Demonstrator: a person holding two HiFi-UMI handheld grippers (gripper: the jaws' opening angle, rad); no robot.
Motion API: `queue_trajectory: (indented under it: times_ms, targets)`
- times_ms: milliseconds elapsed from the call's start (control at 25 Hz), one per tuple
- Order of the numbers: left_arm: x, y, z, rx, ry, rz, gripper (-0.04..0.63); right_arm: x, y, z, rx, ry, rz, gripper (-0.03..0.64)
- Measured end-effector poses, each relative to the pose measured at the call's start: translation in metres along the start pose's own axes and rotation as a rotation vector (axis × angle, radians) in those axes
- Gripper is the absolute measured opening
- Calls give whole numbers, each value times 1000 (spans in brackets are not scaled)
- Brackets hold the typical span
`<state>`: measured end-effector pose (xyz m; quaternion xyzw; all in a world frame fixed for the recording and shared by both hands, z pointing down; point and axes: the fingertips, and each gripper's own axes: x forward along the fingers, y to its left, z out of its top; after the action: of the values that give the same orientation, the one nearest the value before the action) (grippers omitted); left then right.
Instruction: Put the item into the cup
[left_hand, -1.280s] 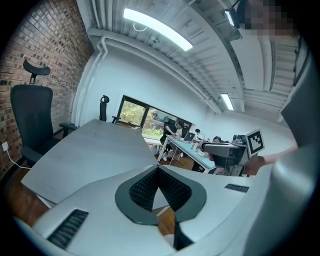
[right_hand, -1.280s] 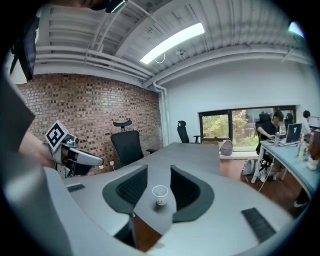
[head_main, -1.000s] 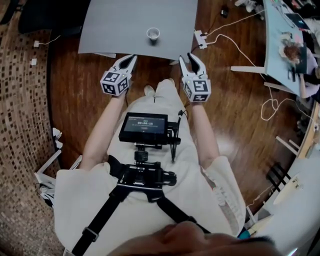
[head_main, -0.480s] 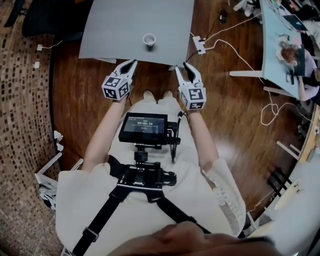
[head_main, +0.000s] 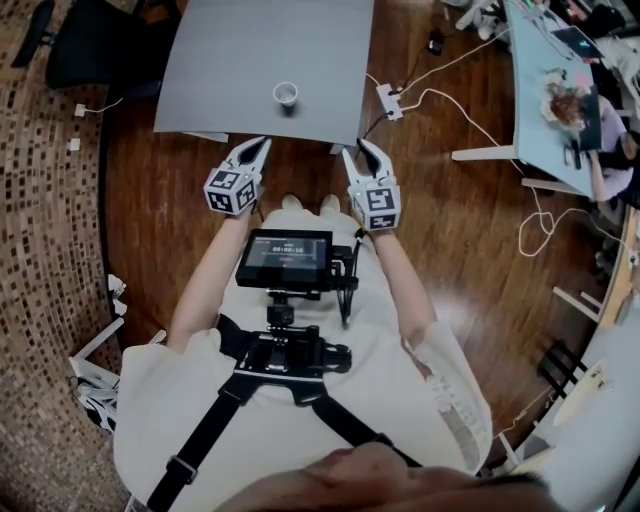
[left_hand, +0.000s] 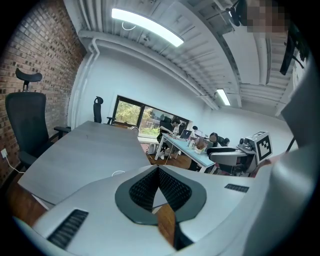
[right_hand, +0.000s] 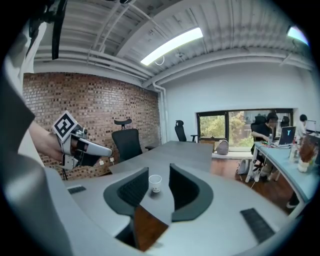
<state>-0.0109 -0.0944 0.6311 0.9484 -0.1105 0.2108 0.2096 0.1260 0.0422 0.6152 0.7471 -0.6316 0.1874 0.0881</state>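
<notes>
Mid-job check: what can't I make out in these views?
The item: in no view.
Inside of the cup: too small in head view; its wall hides it in right gripper view.
Left gripper view: the left gripper covers all but the cup's rim.
Far end of the table: cut by head view's top edge.

Grey table (head_main: 230, 60) with a plain matt top, standing on a dark wooden floor (head_main: 150, 230); the near edge and both near corners are in view, while the far edge is cut off at the top of the head view. A single small white cup (head_main: 285, 94) stands upright with its mouth open on the table top, set in from the near edge and somewhat closer to the right near corner than to the left one. A white power strip (head_main: 387, 97) lies on the floor just beside the table's right edge.
</notes>
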Motion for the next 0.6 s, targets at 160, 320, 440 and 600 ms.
queue_trajectory:
  times_ms: [160, 320, 440, 600]
  targets:
    - [-2, 4, -7, -2, 7, 8, -3, -1, 6, -3, -11, 9, 13, 155]
    - [5, -17, -9, 1, 28, 29, -3, -14, -11, -3, 11, 5, 32, 155]
    - [10, -37, -9, 5, 35, 43, -3, -26, -23, -3, 22, -1, 48, 155]
    - [13, -48, -11, 10, 31, 50, -3, -30, -28, -6, 16, -5, 62, 155]
